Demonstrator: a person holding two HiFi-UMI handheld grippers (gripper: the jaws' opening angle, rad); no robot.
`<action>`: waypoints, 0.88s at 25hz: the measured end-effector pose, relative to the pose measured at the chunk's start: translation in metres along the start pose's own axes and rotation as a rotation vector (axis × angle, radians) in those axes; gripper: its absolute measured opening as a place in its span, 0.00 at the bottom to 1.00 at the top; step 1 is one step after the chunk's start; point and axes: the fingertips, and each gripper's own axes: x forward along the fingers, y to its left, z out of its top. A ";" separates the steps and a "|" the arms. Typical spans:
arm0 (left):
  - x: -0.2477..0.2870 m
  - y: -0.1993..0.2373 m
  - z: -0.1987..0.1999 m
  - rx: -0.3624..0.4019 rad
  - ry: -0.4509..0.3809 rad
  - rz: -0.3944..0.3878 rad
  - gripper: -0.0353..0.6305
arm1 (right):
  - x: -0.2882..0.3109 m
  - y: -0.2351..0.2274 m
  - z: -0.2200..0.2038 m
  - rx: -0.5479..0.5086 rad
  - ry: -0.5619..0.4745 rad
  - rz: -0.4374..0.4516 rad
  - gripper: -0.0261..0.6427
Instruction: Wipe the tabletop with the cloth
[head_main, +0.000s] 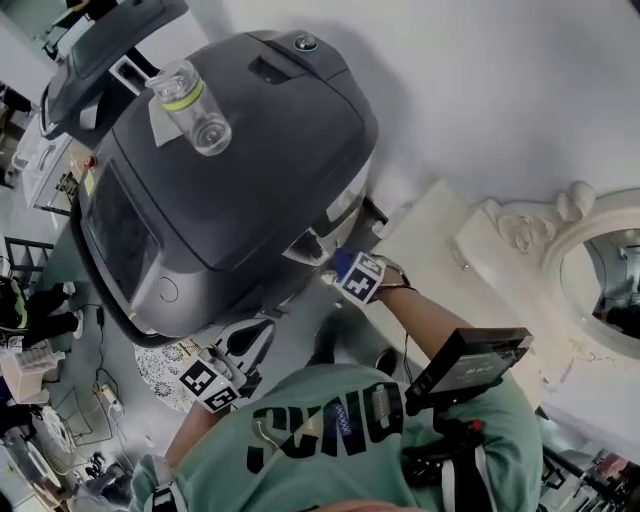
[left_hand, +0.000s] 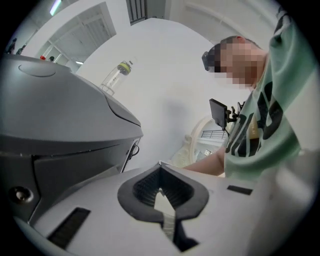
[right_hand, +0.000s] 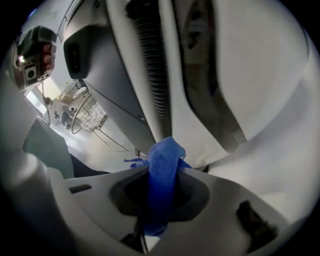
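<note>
A blue cloth (right_hand: 162, 167) is pinched between the jaws of my right gripper (right_hand: 162, 152) and sticks out past the tips. In the head view that right gripper (head_main: 342, 270) is held up against the lower side of a big dark grey machine (head_main: 230, 170), with the cloth (head_main: 346, 261) at its tip. My left gripper (head_main: 238, 352) hangs lower left, by the machine's base. In the left gripper view its jaws (left_hand: 160, 170) stand together with nothing between them.
A clear bottle (head_main: 192, 105) with a yellow-green band lies on top of the machine. A cream surface (head_main: 440, 235) and an ornate white mirror frame (head_main: 560, 225) lie to the right. A black device (head_main: 465, 365) hangs at the person's chest. Cluttered floor shows at left.
</note>
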 end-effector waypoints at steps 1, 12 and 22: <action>-0.001 0.000 0.001 -0.001 -0.001 0.000 0.05 | 0.004 0.019 0.010 -0.035 -0.022 0.011 0.13; -0.012 0.005 -0.003 -0.026 -0.006 0.044 0.05 | -0.054 -0.119 -0.026 0.070 -0.015 -0.233 0.14; -0.018 0.012 -0.020 -0.055 0.041 0.089 0.05 | -0.091 -0.323 -0.195 0.149 0.618 -0.398 0.14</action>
